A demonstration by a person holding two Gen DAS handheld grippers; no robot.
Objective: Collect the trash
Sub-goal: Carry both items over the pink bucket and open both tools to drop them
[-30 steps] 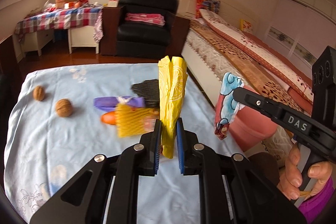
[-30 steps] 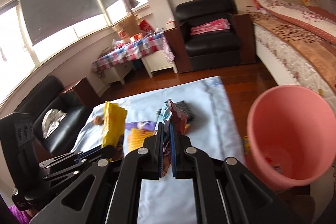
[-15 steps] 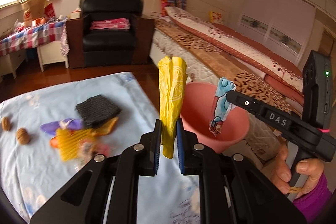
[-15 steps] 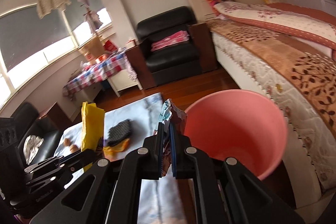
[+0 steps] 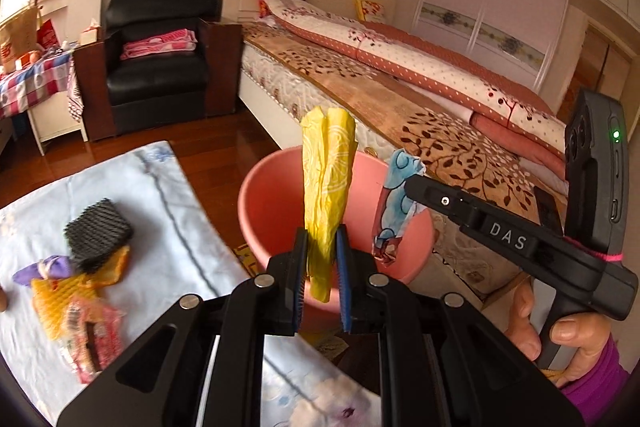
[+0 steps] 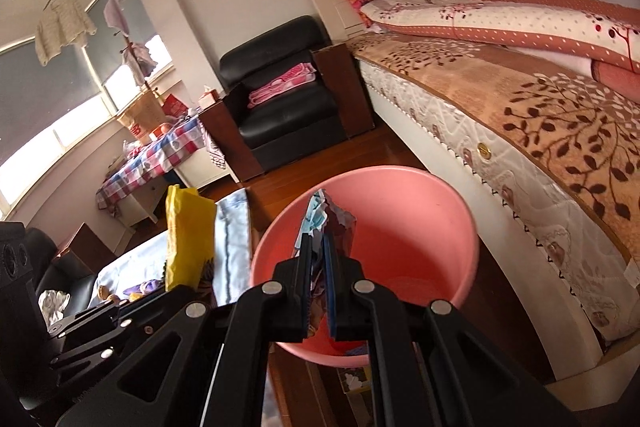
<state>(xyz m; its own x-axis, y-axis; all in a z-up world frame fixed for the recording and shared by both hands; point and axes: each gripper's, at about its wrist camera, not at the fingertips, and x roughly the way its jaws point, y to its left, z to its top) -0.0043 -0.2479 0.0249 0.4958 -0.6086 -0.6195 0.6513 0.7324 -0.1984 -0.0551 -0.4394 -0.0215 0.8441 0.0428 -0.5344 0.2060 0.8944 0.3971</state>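
Note:
My left gripper point(image 5: 322, 239) is shut on a crumpled yellow wrapper point(image 5: 327, 187) that stands upright between its blue pads, in front of the pink bucket point(image 5: 276, 195). My right gripper point(image 6: 317, 241) is shut on a blue, white and red printed wrapper point(image 6: 334, 223), held over the mouth of the pink bucket point(image 6: 420, 211). In the left wrist view that printed wrapper point(image 5: 394, 203) hangs from the right gripper's tip above the bucket's right side. In the right wrist view the yellow wrapper point(image 6: 188, 235) shows to the left of the bucket.
A table with a pale blue cloth point(image 5: 168, 211) carries a black mesh pad point(image 5: 98, 233), a purple wrapper point(image 5: 44, 269) and orange and yellow netting point(image 5: 72, 297). A bed point(image 5: 420, 115) runs right behind the bucket. A black armchair point(image 5: 160, 63) stands at the back.
Both grippers have swung right from over the table toward the pink bucket, each carrying its wrapper. The bucket now fills the middle of both views.

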